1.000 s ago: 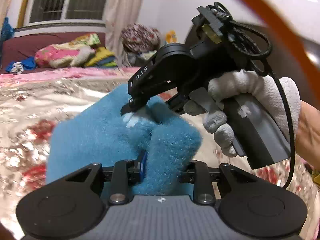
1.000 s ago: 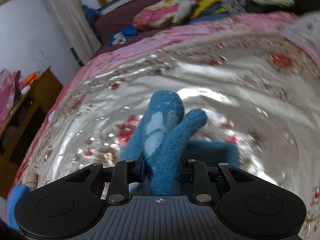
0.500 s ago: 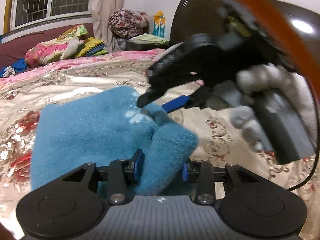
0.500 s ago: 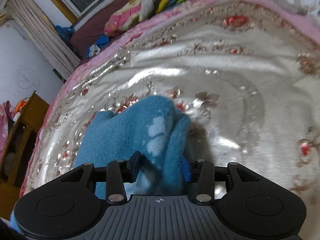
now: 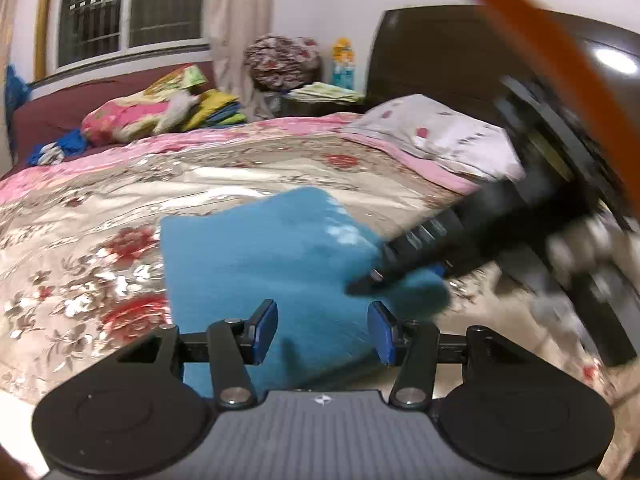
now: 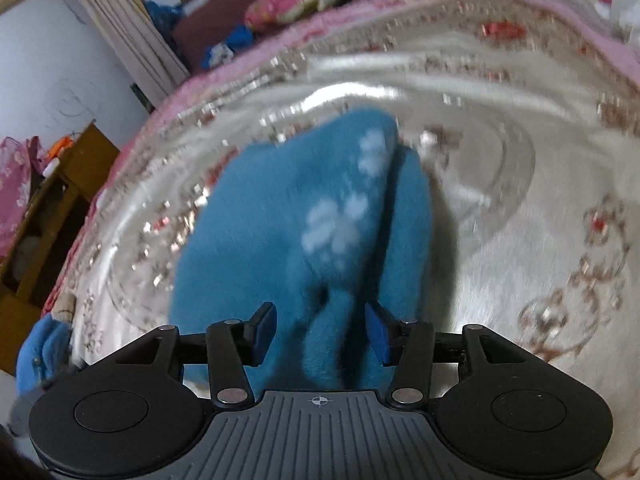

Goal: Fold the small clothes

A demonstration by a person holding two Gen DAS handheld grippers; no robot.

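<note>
A fuzzy blue garment point(image 5: 256, 252) with pale paw prints lies folded on the shiny floral bedspread point(image 5: 80, 240). My left gripper point(image 5: 322, 330) hovers open just above its near edge, holding nothing. In the left wrist view the right gripper point(image 5: 400, 272) reaches in from the right, its tip at the garment's right corner. In the right wrist view the garment point(image 6: 280, 240) fills the middle, and my right gripper point(image 6: 320, 332) has its jaws spread with a fold of blue cloth lying loosely between them.
A pink-edged pillow point(image 5: 436, 136) lies at the bed's far right by a dark headboard point(image 5: 460, 56). Bright bedding point(image 5: 160, 108) is piled on a maroon sofa under the window. A wooden cabinet point(image 6: 48, 216) stands left of the bed.
Both grippers have opened and let go of the blue garment, which was pinched in each before. The garment now lies lower and flatter on the bedspread.
</note>
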